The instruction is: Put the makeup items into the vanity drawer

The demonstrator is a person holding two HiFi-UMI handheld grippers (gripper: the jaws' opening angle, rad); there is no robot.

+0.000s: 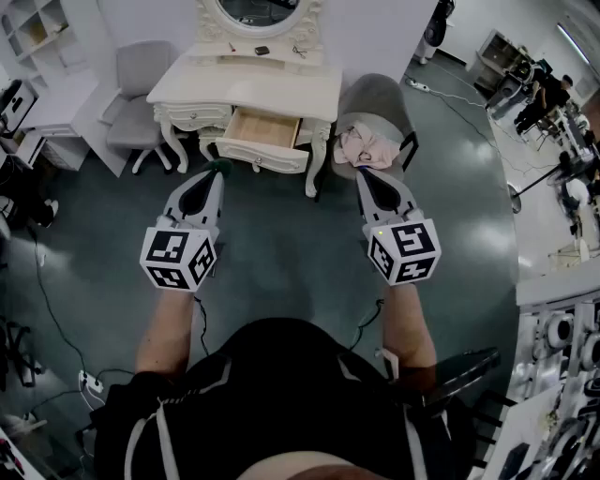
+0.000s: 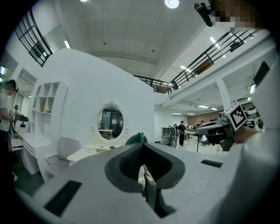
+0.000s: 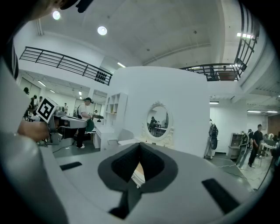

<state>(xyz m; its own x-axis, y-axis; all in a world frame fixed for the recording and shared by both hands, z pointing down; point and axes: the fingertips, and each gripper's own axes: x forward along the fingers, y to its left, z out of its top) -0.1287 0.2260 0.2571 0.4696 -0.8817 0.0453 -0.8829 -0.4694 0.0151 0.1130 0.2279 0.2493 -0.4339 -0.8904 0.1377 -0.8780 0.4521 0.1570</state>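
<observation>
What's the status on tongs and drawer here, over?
Left tongs shut on green item; right tongs shut, empty. Drawer open, both tongs well short of it. Nothing seen in the way.

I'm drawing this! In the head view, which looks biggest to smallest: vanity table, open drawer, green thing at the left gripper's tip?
1. vanity table
2. open drawer
3. green thing, smallest even though it is nearest the camera

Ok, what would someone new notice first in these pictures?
The white vanity with its oval mirror stands at top centre, its wooden drawer pulled open. Nearer, the left tool is shut on a green item; the right tool is shut, empty.
</observation>
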